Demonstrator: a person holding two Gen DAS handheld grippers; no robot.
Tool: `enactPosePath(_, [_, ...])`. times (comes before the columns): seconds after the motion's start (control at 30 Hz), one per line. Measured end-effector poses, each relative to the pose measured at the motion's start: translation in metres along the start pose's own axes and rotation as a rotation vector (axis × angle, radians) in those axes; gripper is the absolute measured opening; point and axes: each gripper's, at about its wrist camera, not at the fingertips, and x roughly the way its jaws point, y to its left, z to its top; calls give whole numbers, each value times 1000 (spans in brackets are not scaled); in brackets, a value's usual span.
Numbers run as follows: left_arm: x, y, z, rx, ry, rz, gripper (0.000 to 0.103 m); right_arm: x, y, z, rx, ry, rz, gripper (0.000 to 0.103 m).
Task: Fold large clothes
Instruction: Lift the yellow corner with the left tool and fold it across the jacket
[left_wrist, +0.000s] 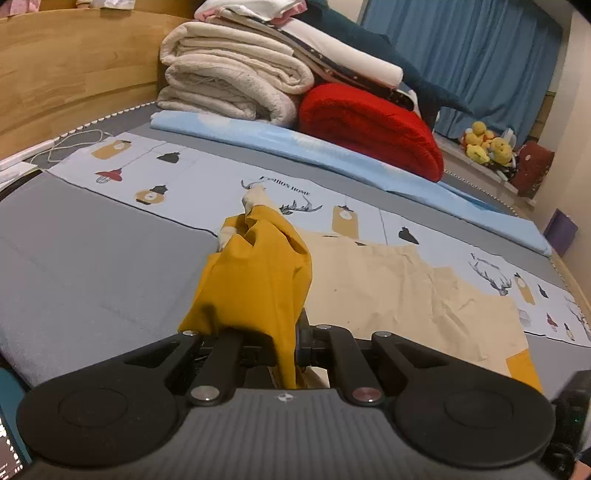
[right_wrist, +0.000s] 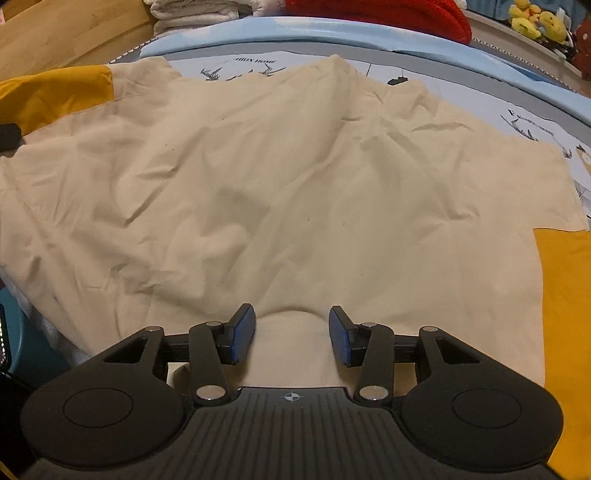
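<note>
A large cream shirt (right_wrist: 280, 177) with mustard-yellow sleeves lies spread on the bed. In the left wrist view my left gripper (left_wrist: 284, 332) is shut on one yellow sleeve (left_wrist: 255, 273), which bunches up over the fingers and hides the pads. The cream body (left_wrist: 399, 288) lies flat to its right. In the right wrist view my right gripper (right_wrist: 291, 332) is open, its blue pads (right_wrist: 243, 328) on either side of the curved neckline (right_wrist: 291, 319) without pressing on it. The other yellow sleeve (right_wrist: 565, 295) lies flat at the right edge.
A stack of folded cream blankets (left_wrist: 236, 74), a red blanket (left_wrist: 373, 125) and a folded light blue sheet (left_wrist: 332, 147) line the far side of the bed. A wooden headboard (left_wrist: 74, 66) stands at the left. A patterned sheet (left_wrist: 207, 177) lies under the shirt.
</note>
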Motion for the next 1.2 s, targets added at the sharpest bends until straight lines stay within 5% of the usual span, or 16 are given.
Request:
enactPosePath(0.1, [-1,-6,1,-10,3,16,7,-26,-2,-1,-28,-98,-26,45])
enactPosePath(0.23, [-7,-25,4,15,-18,22,7,-98,-22,1,-81,-406,-64,45])
enactPosePath(0.43, [-15,-78,2,128,-68,-13,7,-201,-108,-6,-54,-705,-130,45])
enactPosePath(0.57, [-15,-126,-4,209,-90,-44,7,-213,-170,-26,-51,-727,-264,45])
enactPosePath(0.67, [-12,-163,-10,250,-104,-76,7,-206,-210,-50,31,-646,-341,39])
enactPosePath(0.77, [-10,-204,-18,296,-122,-118,7,-222,-227,-68,46,-707,-347,37])
enactPosePath(1.07, [-19,-336,-88,618,-177,-351,6,-229,-273,-98,119,-639,-365,37])
enactPosePath(1.2, [-3,-380,-139,798,-43,-489,7,-229,-279,-95,213,-651,-334,38])
